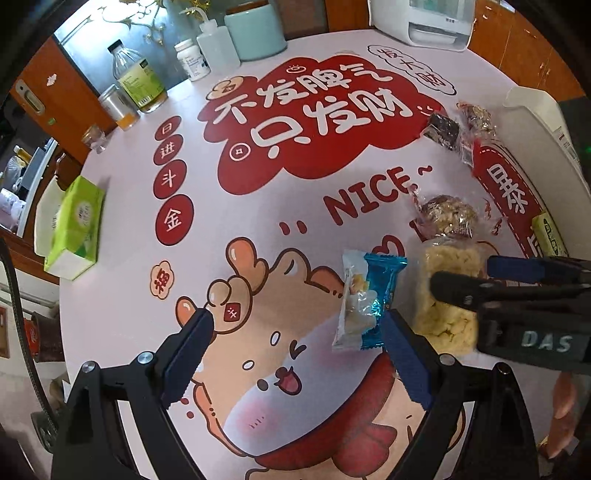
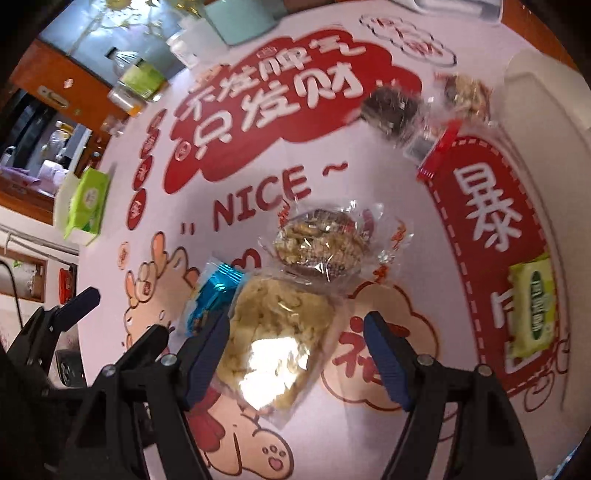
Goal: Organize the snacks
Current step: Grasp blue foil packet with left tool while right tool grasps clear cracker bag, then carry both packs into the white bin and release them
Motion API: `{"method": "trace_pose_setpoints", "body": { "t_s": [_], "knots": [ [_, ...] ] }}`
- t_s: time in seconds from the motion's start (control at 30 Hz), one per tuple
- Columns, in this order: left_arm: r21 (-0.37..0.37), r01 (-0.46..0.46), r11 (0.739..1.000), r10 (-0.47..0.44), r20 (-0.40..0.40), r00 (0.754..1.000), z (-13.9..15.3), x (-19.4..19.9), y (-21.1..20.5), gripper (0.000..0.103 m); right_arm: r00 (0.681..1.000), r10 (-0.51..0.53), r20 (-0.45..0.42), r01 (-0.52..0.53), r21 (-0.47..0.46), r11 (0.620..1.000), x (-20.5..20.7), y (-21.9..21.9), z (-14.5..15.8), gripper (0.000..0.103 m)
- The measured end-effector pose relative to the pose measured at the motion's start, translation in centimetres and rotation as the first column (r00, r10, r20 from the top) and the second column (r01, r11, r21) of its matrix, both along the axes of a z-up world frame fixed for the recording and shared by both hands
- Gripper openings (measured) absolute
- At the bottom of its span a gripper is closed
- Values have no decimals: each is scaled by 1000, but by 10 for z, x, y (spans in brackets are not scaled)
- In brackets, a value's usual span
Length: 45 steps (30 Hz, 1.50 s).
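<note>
A clear packet of yellow crisps (image 2: 275, 332), light and crushable, is straddled on the table by the open right gripper (image 2: 295, 354); a gentle mid-packet grip is advised. The left gripper (image 1: 295, 354) is held open beside a blue-wrapped snack (image 1: 364, 302).

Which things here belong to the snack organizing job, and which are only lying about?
For the job:
blue snack pack
yellow snack bag
brown snack bag
dark snack pack
white tray

Lying about:
tissue pack
glass bottle
pill bottle
squeeze bottle
teal canister
</note>
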<state>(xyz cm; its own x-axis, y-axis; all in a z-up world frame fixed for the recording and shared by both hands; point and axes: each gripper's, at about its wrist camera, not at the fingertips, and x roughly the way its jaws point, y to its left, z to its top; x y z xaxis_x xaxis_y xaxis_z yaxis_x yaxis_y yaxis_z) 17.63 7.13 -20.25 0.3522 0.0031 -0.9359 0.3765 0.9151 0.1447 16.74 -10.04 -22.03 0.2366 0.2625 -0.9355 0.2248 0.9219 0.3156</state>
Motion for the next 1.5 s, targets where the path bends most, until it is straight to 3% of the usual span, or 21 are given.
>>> {"method": "trace_pose_setpoints", "body": {
  "t_s": [0.17,0.37,0.43,0.73,0.77,0.87,0.97,1.0,1.17,1.27,1.5],
  "knots": [
    [2,8,1000,-7,-17,1000,-7,3,-2,91,999,24,-25,-24,11,1000,6,13,-11,76],
    [4,17,1000,-17,-46,999,-17,4,-6,91,997,75,-11,-75,-47,996,11,23,-11,75],
    [-5,20,1000,-20,-56,998,-20,5,-8,91,996,93,-12,-94,-54,994,11,22,-10,67],
    [-39,6,999,-10,-113,994,-40,21,-23,89,997,76,-23,-77,-69,995,-4,-24,-9,66],
    [-46,4,999,-10,-121,993,-41,22,-23,87,997,72,-25,-74,-76,994,-6,-28,-9,66],
    [-66,-19,998,8,-166,986,-51,27,-27,65,998,57,-30,-60,-82,995,-15,-44,-8,66],
    [-98,-56,994,40,-155,987,-49,28,-25,46,998,50,-33,-53,-79,995,-22,-52,-8,66],
    [-101,-61,993,46,-150,988,-48,28,-25,32,998,50,-32,-53,-77,996,-23,-53,-8,66],
    [-89,-63,994,50,-142,989,-45,19,-29,28,998,64,-22,-65,-62,996,-29,-55,-6,62],
    [-101,-52,994,38,-142,989,-41,1,-34,28,997,82,11,-81,-50,995,-32,-54,3,49],
    [-156,0,988,-20,-127,992,-15,-44,-62,28,989,142,48,-138,-84,987,-52,-50,14,47]
  ]
}}
